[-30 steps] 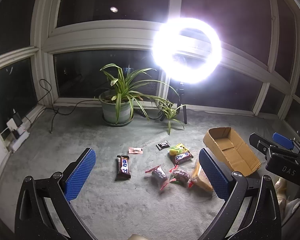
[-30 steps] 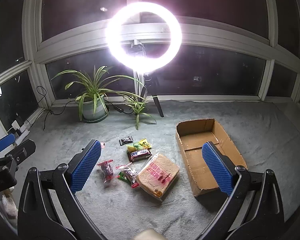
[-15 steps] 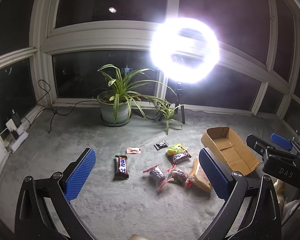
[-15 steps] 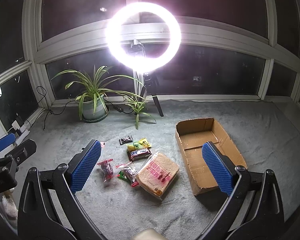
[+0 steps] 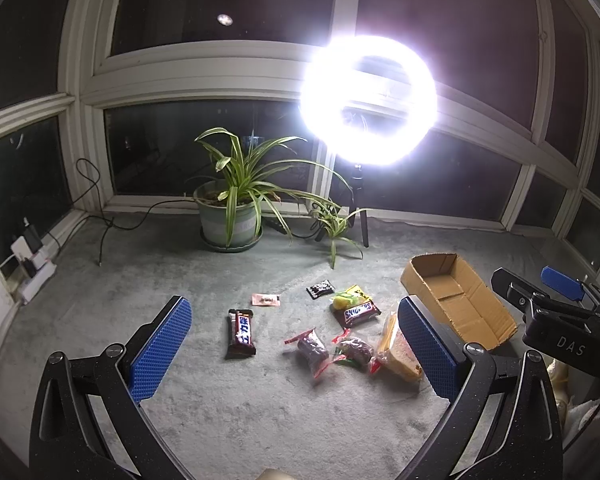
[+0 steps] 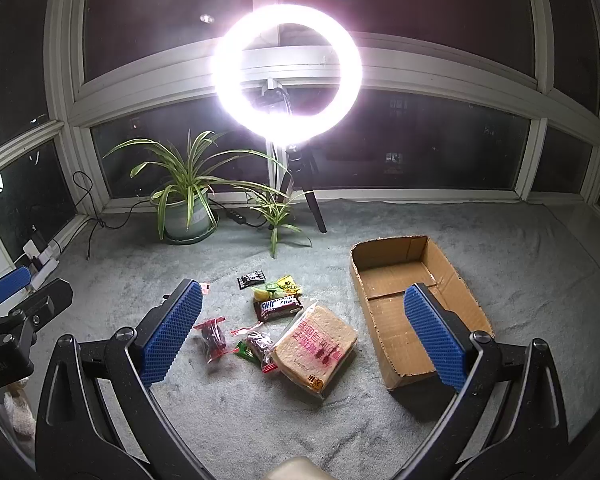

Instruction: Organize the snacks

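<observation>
Hovering above the grey carpet [image 5: 260, 420], the left hand-held gripper [image 5: 296, 346] is spread wide with nothing between its blue pads [image 5: 160, 344], and the right hand-held gripper [image 6: 300, 334] is likewise wide apart and empty. Nearest on the carpet lies a bagged loaf of bread [image 6: 314, 346], with two small red-edged snack packets [image 6: 212, 336] just to its left. A little farther sits a Snickers bar [image 6: 278, 307], touching a yellow-green packet [image 6: 278, 288] behind it, then a small black packet [image 6: 252, 279]. Off to the left, apart from that cluster, a brown chocolate bar [image 5: 242, 332] lies lengthwise, with a small pink sachet [image 5: 265, 299] beyond it. Right of the snacks stands an open cardboard box [image 6: 412, 308], holding nothing visible. At the back, by the dark windows, are a potted spider plant [image 6: 186, 208] and a glaring ring light [image 6: 286, 72] on a tripod.
</observation>
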Demonstrator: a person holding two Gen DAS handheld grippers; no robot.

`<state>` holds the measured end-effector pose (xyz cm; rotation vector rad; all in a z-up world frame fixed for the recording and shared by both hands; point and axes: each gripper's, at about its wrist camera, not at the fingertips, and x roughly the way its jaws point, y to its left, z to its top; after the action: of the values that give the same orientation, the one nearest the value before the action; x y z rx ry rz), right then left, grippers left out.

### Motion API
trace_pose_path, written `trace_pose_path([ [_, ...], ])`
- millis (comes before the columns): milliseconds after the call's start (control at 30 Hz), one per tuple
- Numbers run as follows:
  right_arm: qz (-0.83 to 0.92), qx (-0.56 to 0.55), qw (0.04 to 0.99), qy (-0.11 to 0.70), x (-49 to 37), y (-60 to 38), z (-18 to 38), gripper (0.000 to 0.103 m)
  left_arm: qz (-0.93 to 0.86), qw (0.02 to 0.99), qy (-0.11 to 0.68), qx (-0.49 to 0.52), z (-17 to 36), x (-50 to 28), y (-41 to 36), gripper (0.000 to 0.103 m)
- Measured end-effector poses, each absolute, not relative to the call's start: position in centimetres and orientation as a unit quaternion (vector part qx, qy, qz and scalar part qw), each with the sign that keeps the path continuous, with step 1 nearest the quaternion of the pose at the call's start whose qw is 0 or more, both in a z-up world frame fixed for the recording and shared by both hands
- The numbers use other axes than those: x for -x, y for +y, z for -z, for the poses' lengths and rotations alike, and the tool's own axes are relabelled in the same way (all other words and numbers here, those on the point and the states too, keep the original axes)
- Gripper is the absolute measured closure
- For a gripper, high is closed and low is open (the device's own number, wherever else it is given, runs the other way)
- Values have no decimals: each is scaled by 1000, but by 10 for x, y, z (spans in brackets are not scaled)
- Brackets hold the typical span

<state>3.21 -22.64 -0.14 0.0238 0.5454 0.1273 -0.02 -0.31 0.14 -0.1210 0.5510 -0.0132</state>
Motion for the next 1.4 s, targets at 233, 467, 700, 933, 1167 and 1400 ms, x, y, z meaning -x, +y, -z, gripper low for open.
trace_pose_path([
  [233, -62, -12, 961, 270, -32, -226, 2, 0, 7, 960, 273, 61, -1, 0, -3, 1],
  [467, -62, -11, 961, 270, -33, -226, 2, 0, 8, 960, 273, 60, -1, 0, -4, 1],
  [700, -62, -11, 961, 271, -33, -226, 3, 0, 10, 959, 276, 61, 1, -5, -2, 1],
  [933, -62, -11, 959, 277, -33, -226, 10, 0, 11, 958, 279, 61, 3, -8, -1, 1],
  [1167, -62, -9, 955, 289, -45, -226, 20, 0, 13, 956, 288, 60, 7, -14, 1, 1],
  [1400, -60, -16, 955, 291, -50, -238, 29, 0, 4, 953, 298, 52, 17, -17, 12, 1],
])
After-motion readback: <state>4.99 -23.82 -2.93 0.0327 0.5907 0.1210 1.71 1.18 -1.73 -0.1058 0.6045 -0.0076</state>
